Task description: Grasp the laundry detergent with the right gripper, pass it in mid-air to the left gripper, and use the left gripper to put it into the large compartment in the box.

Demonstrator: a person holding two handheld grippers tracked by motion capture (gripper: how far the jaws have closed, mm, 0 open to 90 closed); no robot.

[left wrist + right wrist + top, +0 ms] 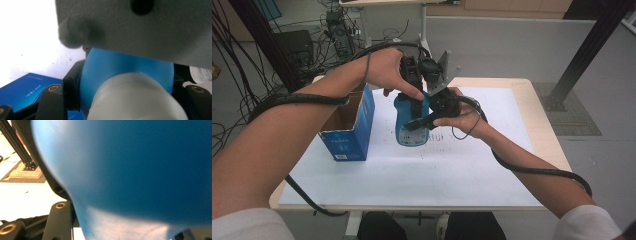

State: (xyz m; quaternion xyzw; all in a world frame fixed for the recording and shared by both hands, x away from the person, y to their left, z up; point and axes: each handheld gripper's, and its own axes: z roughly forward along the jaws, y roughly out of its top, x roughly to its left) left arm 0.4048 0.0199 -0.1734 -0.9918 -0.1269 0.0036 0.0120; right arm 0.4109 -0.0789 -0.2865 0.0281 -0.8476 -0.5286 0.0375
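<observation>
Blue plastic crowds both gripper views: a blue bottle (411, 125) with a ribbed white cap (135, 97) stands on the white table sheet (412, 175) near the middle of the table, both grippers meeting at its upper part. It looks like a stiff, smooth-walled plastic bottle, probably slippery on the rounded shoulder, so the narrower neck just under the cap seems the surest place to hold; whether it is full or light cannot be told. The left gripper (414, 82) has its jaws on either side of the neck, apparently clamped on it. The right gripper (432, 117) presses against the bottle's side; whether its jaws are closed I cannot tell. The body is bright blue with a paler label low on the front. Just to its left stands an open blue cardboard box (347, 127).
</observation>
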